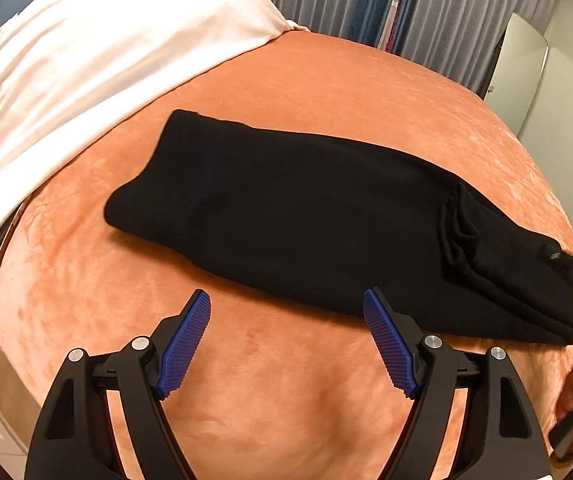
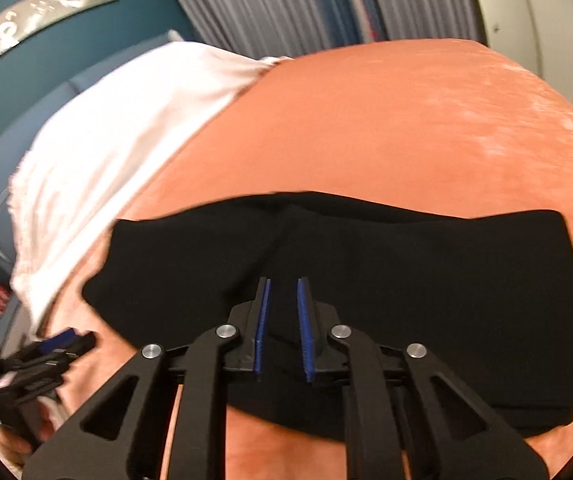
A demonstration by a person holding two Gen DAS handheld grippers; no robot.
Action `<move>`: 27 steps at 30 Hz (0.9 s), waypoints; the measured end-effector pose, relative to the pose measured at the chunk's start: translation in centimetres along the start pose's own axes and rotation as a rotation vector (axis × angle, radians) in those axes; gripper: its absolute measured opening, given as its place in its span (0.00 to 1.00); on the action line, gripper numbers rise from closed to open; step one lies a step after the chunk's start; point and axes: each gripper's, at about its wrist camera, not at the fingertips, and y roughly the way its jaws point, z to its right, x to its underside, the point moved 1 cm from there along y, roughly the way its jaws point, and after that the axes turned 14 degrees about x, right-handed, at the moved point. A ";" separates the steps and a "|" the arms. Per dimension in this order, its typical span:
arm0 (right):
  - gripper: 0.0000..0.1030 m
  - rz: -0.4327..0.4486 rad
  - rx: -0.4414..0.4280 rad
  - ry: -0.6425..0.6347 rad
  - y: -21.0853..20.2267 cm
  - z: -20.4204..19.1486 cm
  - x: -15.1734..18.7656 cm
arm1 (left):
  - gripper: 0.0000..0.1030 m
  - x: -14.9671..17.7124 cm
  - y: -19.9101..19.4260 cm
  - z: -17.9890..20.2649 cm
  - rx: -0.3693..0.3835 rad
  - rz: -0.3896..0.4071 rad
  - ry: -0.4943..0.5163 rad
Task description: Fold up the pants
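Bedspread [image 1: 326,92] of orange plush covers the bed, with a white sheet [image 1: 86,60] bunched along its far left edge. Across the middle of the bed lie the black pants [image 1: 306,220], already folded into a long, thick bundle whose stacked layers show at its right end. The left gripper [image 1: 286,300] hovers just at the bundle's near edge, its fingers spread wide and holding nothing. The right gripper [image 2: 283,284] sits low over the pants [image 2: 366,280], its fingers drawn close with a narrow gap; whether cloth is pinched between them cannot be told. Judging by this, one more fold or a final tidy remains: it would go best by gripping all layers at one end, lifting evenly and laying edge on edge.
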 end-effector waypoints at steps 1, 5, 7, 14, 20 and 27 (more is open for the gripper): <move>0.12 -0.097 0.055 -0.044 3.1 0.1 0.8 | 0.74 0.0 0.0 0.4 0.002 0.002 0.010; 0.12 -0.060 0.015 0.023 2.1 0.5 0.1 | 0.74 0.1 -0.1 2.0 -0.014 -0.004 0.066; 0.12 -0.007 -0.008 0.038 0.8 -0.2 -1.0 | 0.74 0.2 0.0 2.4 -0.036 -0.010 0.087; 0.14 -0.067 0.055 -0.053 4.4 -2.5 -1.4 | 0.74 0.3 0.0 2.7 -0.076 -0.007 0.104; 0.14 -0.075 0.082 -0.127 5.8 -3.4 -0.9 | 0.74 0.2 0.0 2.5 -0.122 0.000 0.118; 0.15 0.036 0.046 0.065 -0.8 2.9 -1.8 | 0.74 0.2 0.0 2.5 -0.125 -0.012 0.130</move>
